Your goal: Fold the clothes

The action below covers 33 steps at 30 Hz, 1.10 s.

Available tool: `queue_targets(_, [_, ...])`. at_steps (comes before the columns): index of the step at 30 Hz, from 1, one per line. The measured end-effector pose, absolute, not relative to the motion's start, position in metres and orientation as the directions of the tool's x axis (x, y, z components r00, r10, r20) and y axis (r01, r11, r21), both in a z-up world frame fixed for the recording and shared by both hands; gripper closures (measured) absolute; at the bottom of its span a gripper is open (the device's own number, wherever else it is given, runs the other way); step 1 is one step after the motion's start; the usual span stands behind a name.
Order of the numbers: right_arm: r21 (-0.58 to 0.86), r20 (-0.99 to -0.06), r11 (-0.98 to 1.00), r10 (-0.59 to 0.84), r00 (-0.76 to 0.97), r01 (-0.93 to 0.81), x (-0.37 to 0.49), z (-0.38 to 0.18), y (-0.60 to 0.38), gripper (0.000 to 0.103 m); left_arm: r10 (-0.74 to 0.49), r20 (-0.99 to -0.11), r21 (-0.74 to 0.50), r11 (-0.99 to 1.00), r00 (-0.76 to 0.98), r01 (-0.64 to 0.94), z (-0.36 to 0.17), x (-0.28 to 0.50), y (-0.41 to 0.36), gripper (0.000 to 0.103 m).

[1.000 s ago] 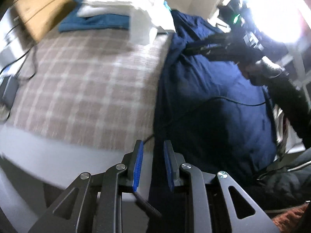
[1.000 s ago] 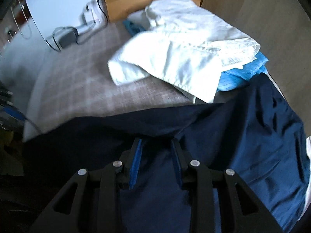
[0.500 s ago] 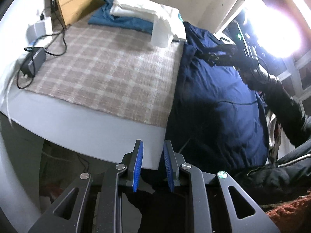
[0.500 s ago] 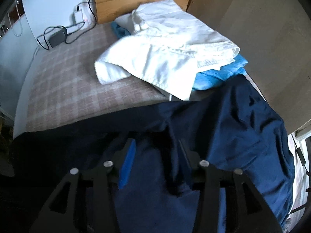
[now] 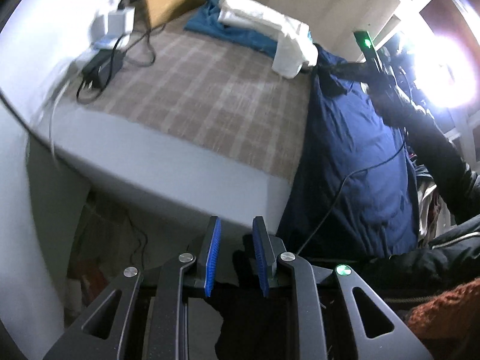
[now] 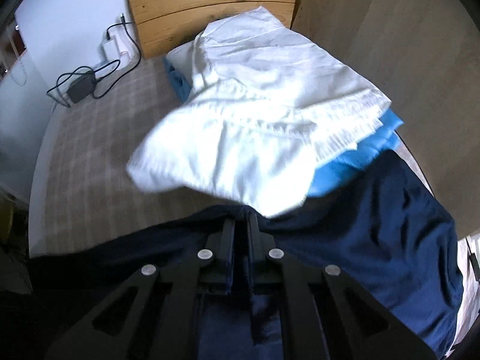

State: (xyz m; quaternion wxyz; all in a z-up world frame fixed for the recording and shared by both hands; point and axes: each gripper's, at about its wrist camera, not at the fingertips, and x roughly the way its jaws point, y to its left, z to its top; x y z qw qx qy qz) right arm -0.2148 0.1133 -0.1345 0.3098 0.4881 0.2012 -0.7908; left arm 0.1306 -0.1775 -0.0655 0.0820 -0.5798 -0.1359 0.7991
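On plaid blanket point(image 6: 90, 162), rumpled navy garment point(image 6: 375, 234), right gripper point(image 6: 240, 225) pinching

You're facing a wooden headboard point(image 6: 216, 3) beside a white wall point(image 6: 75, 15). To your right a window point(image 5: 444, 75) glares brightly. A plaid-covered bed point(image 5: 210, 96) fills the room.

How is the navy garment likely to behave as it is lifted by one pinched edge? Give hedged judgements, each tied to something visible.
Probably floppy: the navy garment creases and drapes over the bed's edge. Likely to sag between holds, since the right gripper pinches only one fold. Its hanging part may drag or swing when raised.
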Motion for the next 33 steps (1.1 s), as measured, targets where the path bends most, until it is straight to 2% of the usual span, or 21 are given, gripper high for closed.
queue_targets(4, [-0.079,-0.928,-0.705,-0.206,-0.31,0.705,-0.215,-0.152,0.09,0.089,0.326,-0.906,-0.346,-0.938,-0.268,0.028,-0.085,0.146,-0.159,0.083])
queue_targets(6, [-0.071,-0.927,-0.702,-0.215,-0.306,0.709,-0.212,-0.146,0.089,0.08,0.351,-0.901,-0.364,-0.931,-0.255,0.005,-0.092,0.152,-0.144,0.082])
queue_targets(7, [-0.047,-0.925,-0.703,-0.238,-0.296,0.71,-0.209,-0.139,0.092,0.072,0.363,-0.898,-0.372,-0.928,-0.25,-0.012,-0.096,0.155,-0.137,0.08])
queue_targets(8, [-0.025,-0.921,-0.703,-0.261,-0.29,0.711,-0.205,-0.131,0.095,0.065,0.372,-0.896,-0.376,-0.926,-0.241,-0.03,-0.101,0.157,-0.13,0.075])
queue_targets(9, [-0.003,-0.916,-0.703,-0.284,-0.284,0.712,-0.201,-0.123,0.098,0.063,0.378,-0.897,-0.378,-0.925,-0.228,-0.046,-0.107,0.157,-0.124,0.074])
queue_targets(15, [0.172,-0.861,-0.736,-0.436,-0.263,0.654,-0.149,-0.06,0.146,0.062,0.391,-0.904,-0.363,-0.916,-0.172,-0.171,-0.136,0.153,-0.107,0.074])
queue_targets(21, [0.363,-0.79,-0.792,-0.541,-0.289,0.491,-0.072,0.024,0.208,0.062,0.409,-0.903,-0.353,-0.879,-0.128,-0.321,-0.149,0.146,-0.112,0.07])
queue_targets(25, [0.26,-0.818,-0.887,-0.412,-0.401,0.381,-0.007,0.053,0.233,0.054,0.409,-0.905,-0.325,-0.843,-0.118,-0.428,-0.155,0.145,-0.115,0.069])
queue_targets(29, [0.253,-0.854,-0.923,-0.354,-0.38,0.291,0.031,0.027,0.231,0.054,0.396,-0.91,-0.285,-0.812,-0.123,-0.509,-0.17,0.131,-0.105,0.068])
queue_targets(33, [0.237,-0.874,-0.934,-0.326,-0.361,0.269,0.046,0.011,0.221,0.054,0.434,-0.895,-0.318,-0.786,-0.106,-0.53,-0.18,0.122,-0.099,0.068])
